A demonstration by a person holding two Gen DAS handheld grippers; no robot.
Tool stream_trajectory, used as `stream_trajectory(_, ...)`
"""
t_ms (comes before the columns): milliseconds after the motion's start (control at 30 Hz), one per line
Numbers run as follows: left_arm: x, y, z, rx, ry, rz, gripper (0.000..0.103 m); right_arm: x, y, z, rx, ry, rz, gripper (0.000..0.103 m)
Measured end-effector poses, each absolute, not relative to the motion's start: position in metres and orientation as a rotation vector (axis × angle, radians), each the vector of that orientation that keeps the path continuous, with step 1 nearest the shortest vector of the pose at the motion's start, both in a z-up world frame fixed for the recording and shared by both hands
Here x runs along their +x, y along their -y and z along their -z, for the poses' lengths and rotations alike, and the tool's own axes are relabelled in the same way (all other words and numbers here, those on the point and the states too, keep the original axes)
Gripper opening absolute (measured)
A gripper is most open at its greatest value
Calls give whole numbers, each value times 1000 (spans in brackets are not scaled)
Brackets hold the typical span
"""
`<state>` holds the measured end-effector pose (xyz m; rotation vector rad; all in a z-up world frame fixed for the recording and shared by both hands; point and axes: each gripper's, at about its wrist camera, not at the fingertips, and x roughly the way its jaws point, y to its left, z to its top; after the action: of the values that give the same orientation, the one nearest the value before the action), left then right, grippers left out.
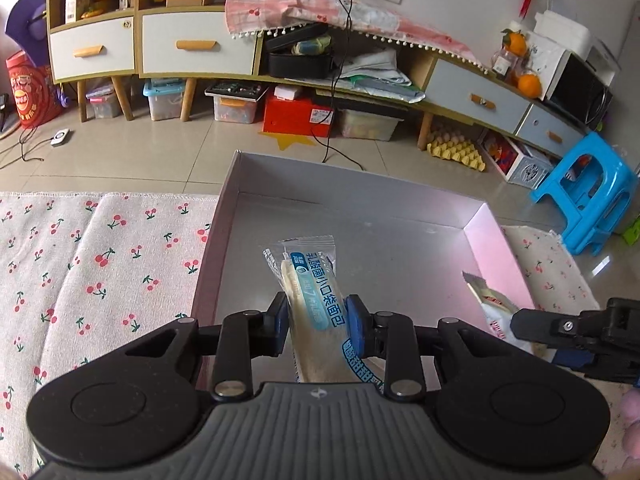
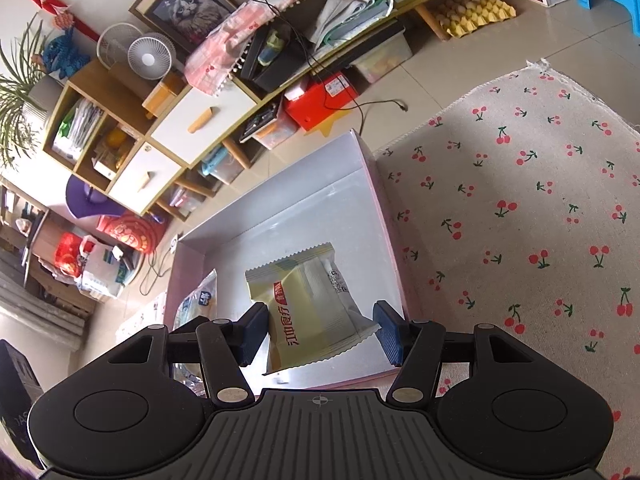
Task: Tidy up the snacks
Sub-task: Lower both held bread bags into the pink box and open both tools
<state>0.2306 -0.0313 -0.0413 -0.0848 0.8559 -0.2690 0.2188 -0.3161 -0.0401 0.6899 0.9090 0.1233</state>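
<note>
A: What is the biggest thing here?
B: The surface (image 1: 100, 264), draped in a cherry-print cloth (image 2: 520, 208); on it sits a shallow open box (image 1: 400, 216) with pale walls, its far side toward the tiled floor (image 1: 160, 152).
A: And inside the box?
B: From the right wrist view, a yellow-and-white snack packet (image 2: 316, 304) hangs over the box floor; a second, clear-wrapped bread packet (image 1: 310, 300) shows at the box's left wall in that view.
A: Who holds what?
B: The left hand-held gripper (image 1: 316, 320) pinches the bread packet, blue pads pressed on both its sides, the packet's sealed end pointing forward over the box; the right hand-held gripper (image 2: 318, 330) grips the yellow-and-white packet, one pad touching its left edge and the other at its serrated right end.
A: How do the two stand to each other?
B: In the left wrist view the right one comes in from the right edge over the box's near right corner, near the left one but apart.
</note>
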Motion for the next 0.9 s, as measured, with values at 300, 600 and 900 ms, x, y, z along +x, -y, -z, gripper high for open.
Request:
stream_trajectory(300,230,34,42,-65,-847,271,29,222,314,43,684,-917,-154,60)
stream_trajectory(600,226,34,31,-35,-822,230,72,215,314,33,654,-917,-139,74)
stream_trajectory(900,206,25,11,-42,-808,211,87,193,311,12,607,-916,-120,80)
